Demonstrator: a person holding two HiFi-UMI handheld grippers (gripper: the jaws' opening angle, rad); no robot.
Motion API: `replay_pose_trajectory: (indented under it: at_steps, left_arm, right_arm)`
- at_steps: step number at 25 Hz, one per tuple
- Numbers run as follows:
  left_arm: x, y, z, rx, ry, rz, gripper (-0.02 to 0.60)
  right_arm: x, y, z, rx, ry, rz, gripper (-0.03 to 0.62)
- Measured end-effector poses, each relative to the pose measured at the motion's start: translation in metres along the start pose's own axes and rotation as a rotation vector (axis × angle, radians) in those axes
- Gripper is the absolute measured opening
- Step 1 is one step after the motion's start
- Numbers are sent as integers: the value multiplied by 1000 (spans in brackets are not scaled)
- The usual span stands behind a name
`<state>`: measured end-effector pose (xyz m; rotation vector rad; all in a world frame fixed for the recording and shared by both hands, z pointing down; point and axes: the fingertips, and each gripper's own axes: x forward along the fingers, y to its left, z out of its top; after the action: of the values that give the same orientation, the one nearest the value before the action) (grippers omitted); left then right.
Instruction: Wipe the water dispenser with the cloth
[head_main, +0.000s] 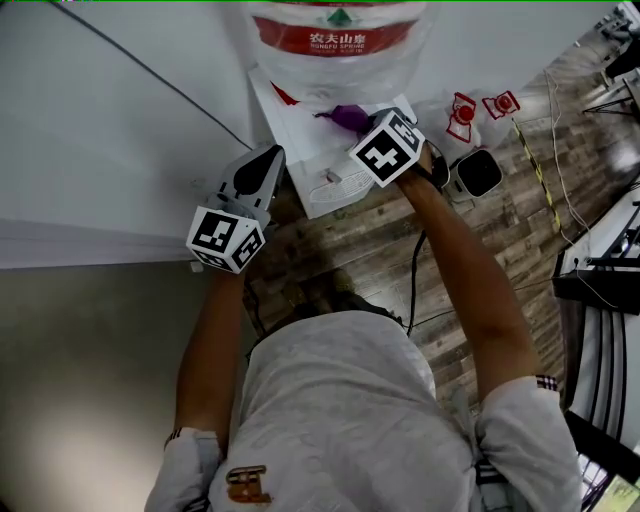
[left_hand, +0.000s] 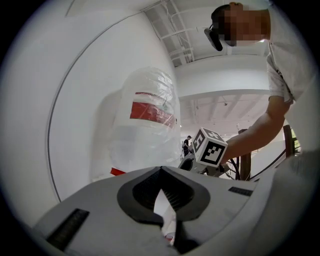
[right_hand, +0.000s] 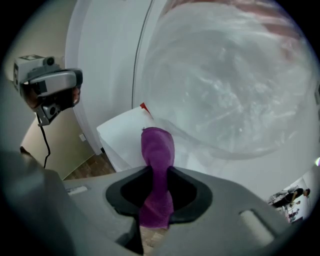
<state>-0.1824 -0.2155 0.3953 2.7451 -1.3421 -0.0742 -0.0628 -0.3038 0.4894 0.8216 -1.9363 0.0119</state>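
The purple cloth (right_hand: 158, 150) looks soft, light and limp, with a fine matte weave. It would fold and bunch rather than hold a shape, so a firm pinch across a gathered fold suits it. That is how the right gripper (right_hand: 157, 172) has it: jaws closed on the bunched middle, a rounded fold standing out past the tips at centre frame. In the head view the cloth lies at upper centre, over the flat top of the white water dispenser (head_main: 310, 150), whose casing looks smooth, hard and probably slick. Behind it stands the bottle (head_main: 335, 40), clear, red-labelled and wrapped in crinkled film. The left gripper (left_hand: 160, 170) has its jaws drawn together on nothing, beside the dispenser's left edge.
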Motion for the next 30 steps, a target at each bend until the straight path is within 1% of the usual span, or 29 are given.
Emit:
replay_pose_trajectory:
  at_steps: [9, 14, 18, 23, 26, 28, 30]
  left_arm:
    - [14, -16, 8, 20, -3, 30, -2]
    - [19, -28, 9, 28, -7, 55, -2]
    - [21, -36, 9, 20, -17, 65, -2]
    - [22, -45, 9, 27, -15, 49, -2]
    - [23, -47, 10, 25, -28, 43, -2]
    - [23, -50, 10, 21, -35, 39, -2]
    - [25, -56, 10, 31, -36, 28, -2]
  right_arm:
    - [-3, -53, -46, -47, 25, -30, 94]
    - [-2, -74, -62, -86, 28, -36, 94]
    - [2, -91, -71, -97, 32, -54, 94]
    - [5, -105, -82, -78, 27, -87, 94]
    - [-2, -111, -84, -68, -5, -121, 94]
    - [-10, -110, -82, -36, -46, -130, 94]
    - [-21, -106, -81, 37, -103, -133, 94]
